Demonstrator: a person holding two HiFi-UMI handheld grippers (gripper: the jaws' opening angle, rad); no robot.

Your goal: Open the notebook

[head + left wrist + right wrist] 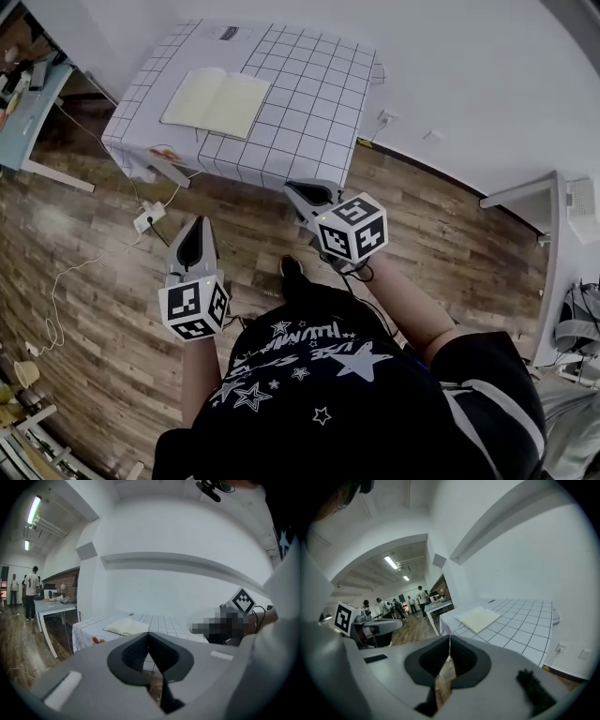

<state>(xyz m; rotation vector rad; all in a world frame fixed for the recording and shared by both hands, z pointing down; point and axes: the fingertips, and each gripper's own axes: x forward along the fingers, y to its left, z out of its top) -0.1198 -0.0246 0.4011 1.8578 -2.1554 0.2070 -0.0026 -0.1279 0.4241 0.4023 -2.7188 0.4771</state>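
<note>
The notebook (pixel 217 101) lies open, pale yellow pages up, on the left part of a table with a white grid cloth (pixel 314 103). Both grippers hang over the wooden floor, short of the table's near edge and touching nothing. My left gripper (pixel 199 225) is shut and empty, well back from the table. My right gripper (pixel 300 191) sits closer to the cloth's hanging edge, its jaws also together with nothing between them. The left gripper view shows the notebook (pixel 125 627) beyond the closed tips (pixel 149 633). In the right gripper view the notebook (pixel 478 618) lies ahead of the tips (pixel 449 638).
A power strip (pixel 148 217) and white cables lie on the floor left of the table. A light blue desk (pixel 28 108) stands at the far left. A wall socket (pixel 386 118) is right of the table, white furniture (pixel 555 202) further right. People (pixel 32 591) stand far off.
</note>
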